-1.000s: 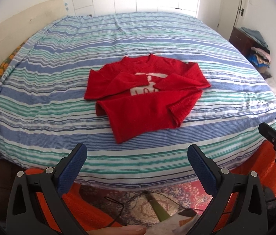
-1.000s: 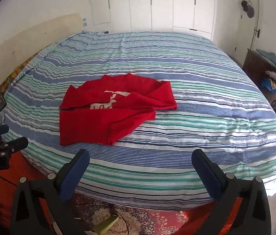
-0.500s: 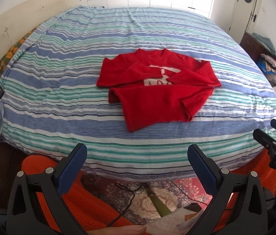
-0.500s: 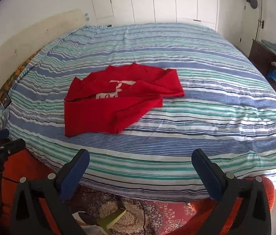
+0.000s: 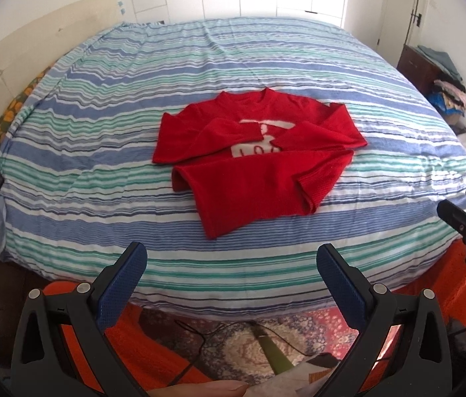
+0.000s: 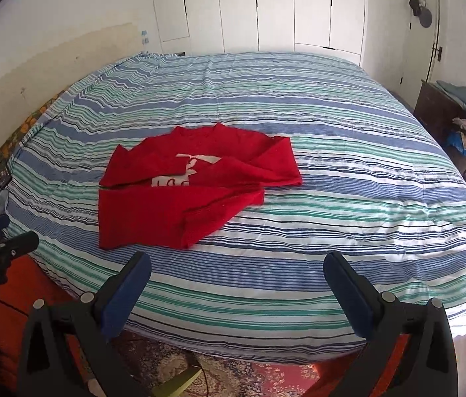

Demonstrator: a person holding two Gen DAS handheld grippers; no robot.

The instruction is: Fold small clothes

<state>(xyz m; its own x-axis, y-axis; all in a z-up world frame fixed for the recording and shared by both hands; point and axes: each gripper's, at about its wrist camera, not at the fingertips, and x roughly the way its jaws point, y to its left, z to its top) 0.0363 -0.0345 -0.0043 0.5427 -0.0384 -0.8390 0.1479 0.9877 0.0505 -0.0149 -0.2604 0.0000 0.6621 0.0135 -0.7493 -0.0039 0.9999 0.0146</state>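
Striped blue, green and white bedding covers the bed (image 5: 107,172), on the middle of which a red sweater (image 5: 256,172) is laid, sleeves crossed over its chest and hem folded up. Both left tongs (image 5: 231,276) and right tongs (image 6: 238,283) are held wide apart at the bed's near edge, empty.
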